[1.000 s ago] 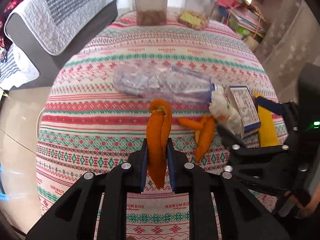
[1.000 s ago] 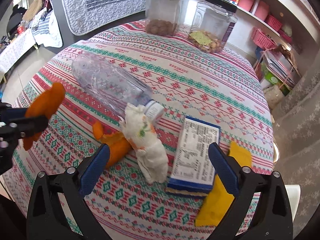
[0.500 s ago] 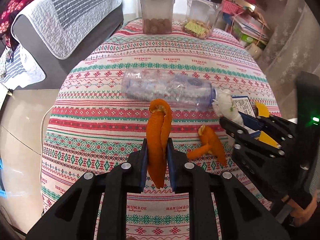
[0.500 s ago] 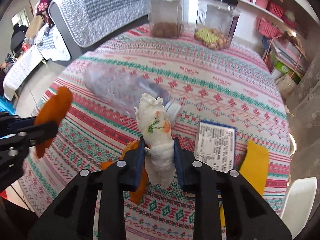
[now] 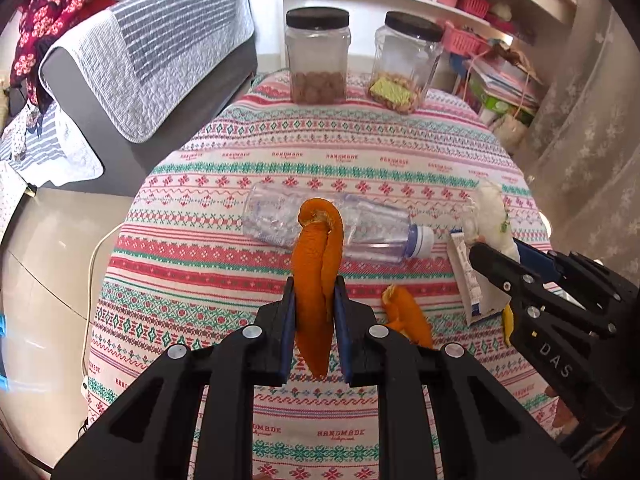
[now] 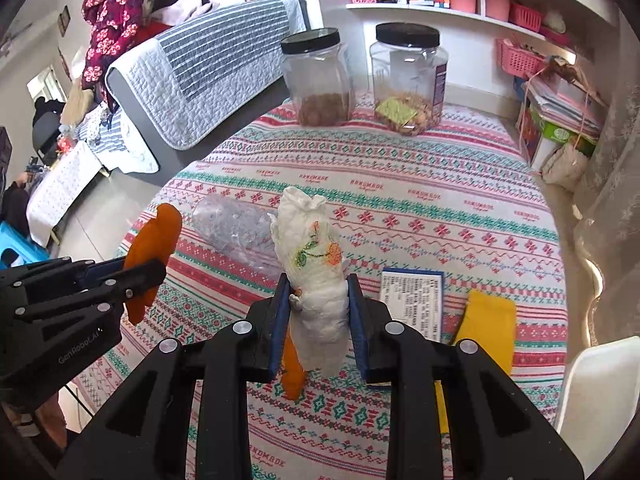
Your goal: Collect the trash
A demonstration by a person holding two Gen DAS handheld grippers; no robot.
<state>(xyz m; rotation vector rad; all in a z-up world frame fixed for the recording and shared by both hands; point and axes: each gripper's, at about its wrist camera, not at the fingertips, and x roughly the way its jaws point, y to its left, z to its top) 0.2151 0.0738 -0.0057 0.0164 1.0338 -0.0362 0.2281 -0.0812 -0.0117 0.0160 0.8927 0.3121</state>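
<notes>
Your left gripper (image 5: 315,308) clenches an orange peel (image 5: 316,276); your right gripper (image 6: 319,304) clenches a crumpled tissue (image 6: 316,276), hiding the bottle's (image 6: 236,228) cap at 12 o'clock.

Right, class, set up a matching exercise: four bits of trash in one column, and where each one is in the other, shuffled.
Things:
1. long orange peel
2. tissue wad
3. bottle
4. yellow wrapper

Places:
A. lying on its side on the tablecloth
B. clamped in the right gripper
C. flat beside the carton
D. clamped in the left gripper

Pairs: 1-D, 2-B, 3-A, 4-C
</notes>
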